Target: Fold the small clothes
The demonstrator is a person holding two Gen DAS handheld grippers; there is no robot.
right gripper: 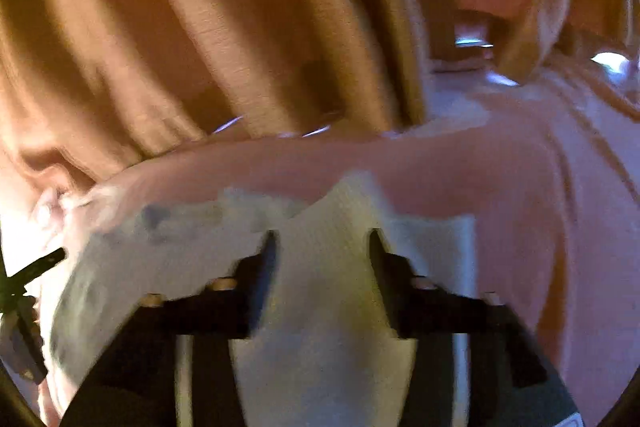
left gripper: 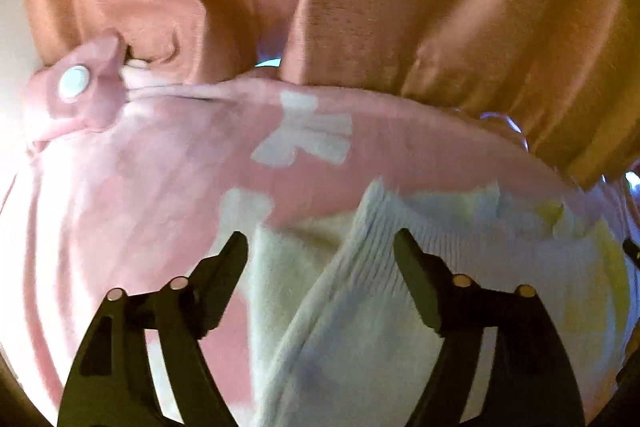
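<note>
While pink garment lies under them, both hand-held grippers gape, unclamped.

No readable text, label, brand or number appears in either view; both are blurred.

Left tongs spread wide, nothing gripped; right tongs narrower, parted, motion-blurred.

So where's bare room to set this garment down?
Hardly any in view. The pink garment and its white ribbed part fill the foreground; orange fabric crowds right behind. Only a bright sliver shows at the left edge beside the snap.
</note>
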